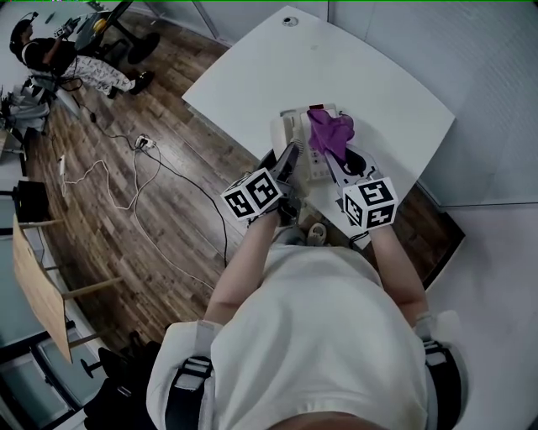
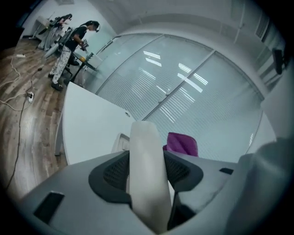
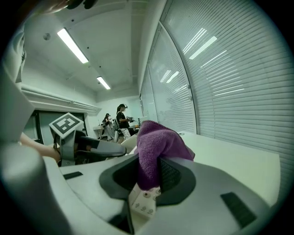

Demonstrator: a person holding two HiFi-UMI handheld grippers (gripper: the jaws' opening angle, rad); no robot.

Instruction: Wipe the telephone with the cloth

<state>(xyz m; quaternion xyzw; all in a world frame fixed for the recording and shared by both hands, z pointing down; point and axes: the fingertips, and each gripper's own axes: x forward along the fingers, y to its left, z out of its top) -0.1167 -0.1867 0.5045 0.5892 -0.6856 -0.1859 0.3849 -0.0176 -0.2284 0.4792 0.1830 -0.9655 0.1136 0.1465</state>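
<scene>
The off-white telephone sits near the front edge of the white table. My left gripper is shut on its handset, which stands up between the jaws in the left gripper view, with the pads pressed on both its sides. The purple cloth is bunched over the phone's top. My right gripper is shut on that cloth, and the keypad shows just under the jaws. The cloth also peeks out to the right of the handset.
The table has a round grommet at its far corner. Cables and a power strip lie on the wooden floor to the left. A person works at a far desk. A glass wall with blinds runs along the right.
</scene>
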